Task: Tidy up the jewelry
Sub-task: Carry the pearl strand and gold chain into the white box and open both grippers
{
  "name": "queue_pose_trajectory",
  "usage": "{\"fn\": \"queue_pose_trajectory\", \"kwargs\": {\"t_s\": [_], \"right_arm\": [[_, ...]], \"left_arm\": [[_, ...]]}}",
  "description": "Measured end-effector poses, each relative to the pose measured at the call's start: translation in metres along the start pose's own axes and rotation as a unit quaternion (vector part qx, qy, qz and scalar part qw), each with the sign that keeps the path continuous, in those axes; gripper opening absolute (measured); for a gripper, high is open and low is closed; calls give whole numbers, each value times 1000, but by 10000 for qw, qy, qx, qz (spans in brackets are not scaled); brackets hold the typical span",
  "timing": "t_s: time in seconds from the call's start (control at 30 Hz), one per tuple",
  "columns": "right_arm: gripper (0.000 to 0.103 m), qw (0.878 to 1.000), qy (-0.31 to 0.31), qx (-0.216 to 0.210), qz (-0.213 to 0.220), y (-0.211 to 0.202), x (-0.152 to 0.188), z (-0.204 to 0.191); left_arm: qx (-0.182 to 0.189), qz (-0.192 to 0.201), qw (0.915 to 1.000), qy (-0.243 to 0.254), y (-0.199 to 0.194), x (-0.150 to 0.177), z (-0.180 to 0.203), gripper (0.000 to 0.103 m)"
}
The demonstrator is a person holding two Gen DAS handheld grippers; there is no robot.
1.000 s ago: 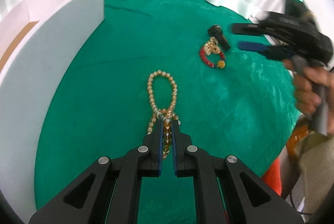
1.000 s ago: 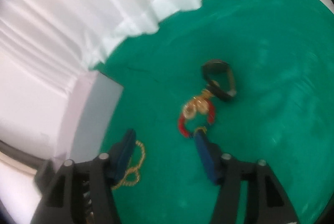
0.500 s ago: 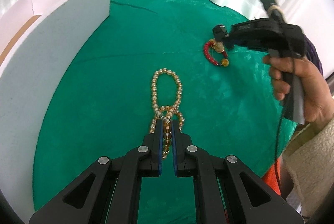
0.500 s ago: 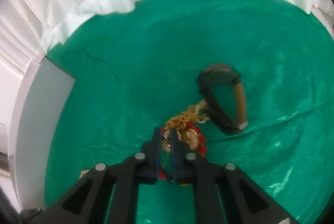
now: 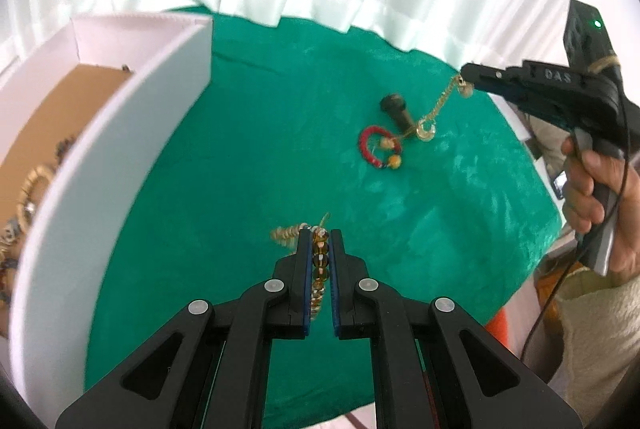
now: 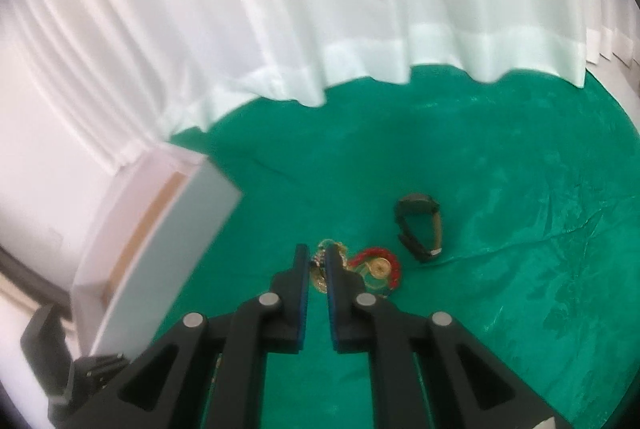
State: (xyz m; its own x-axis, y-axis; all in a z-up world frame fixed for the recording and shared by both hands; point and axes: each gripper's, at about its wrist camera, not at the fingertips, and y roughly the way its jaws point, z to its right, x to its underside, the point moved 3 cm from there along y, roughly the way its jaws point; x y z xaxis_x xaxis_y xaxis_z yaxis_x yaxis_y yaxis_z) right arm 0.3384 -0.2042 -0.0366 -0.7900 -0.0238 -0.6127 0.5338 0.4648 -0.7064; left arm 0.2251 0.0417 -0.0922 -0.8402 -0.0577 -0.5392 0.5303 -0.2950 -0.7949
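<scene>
- left tongs (image 5: 319,241) point down at the green worktop (image 5: 248,157), pinching an amber bead bracelet (image 5: 319,261).
- right tongs (image 5: 466,77) are lifted above the worktop, pinching a gold chain (image 5: 438,103) that hangs down beside the red bracelet (image 5: 374,147).

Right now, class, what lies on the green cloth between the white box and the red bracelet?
Nothing: between the white box and the red bracelet the green cloth is bare, as the left wrist view shows.
</scene>
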Motion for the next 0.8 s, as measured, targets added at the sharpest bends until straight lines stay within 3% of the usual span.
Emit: {"fn": "queue_pose_trajectory", "kwargs": {"t_s": [0.27,0.57,0.8], "right_arm": [[8,9986,-341,-327,250,-38,4,-36],[8,9946,-682,-688,381,-64,-2,-83],[8,9878,-1074,-1015,486,-69,-26,-135]], "left_arm": [[-92,189,9998,-15,-35,-2,3,5],[143,317,9991,-254,-82,-8,-5,5],[133,848,9947,-559,-153,-31,-30,5]]}}
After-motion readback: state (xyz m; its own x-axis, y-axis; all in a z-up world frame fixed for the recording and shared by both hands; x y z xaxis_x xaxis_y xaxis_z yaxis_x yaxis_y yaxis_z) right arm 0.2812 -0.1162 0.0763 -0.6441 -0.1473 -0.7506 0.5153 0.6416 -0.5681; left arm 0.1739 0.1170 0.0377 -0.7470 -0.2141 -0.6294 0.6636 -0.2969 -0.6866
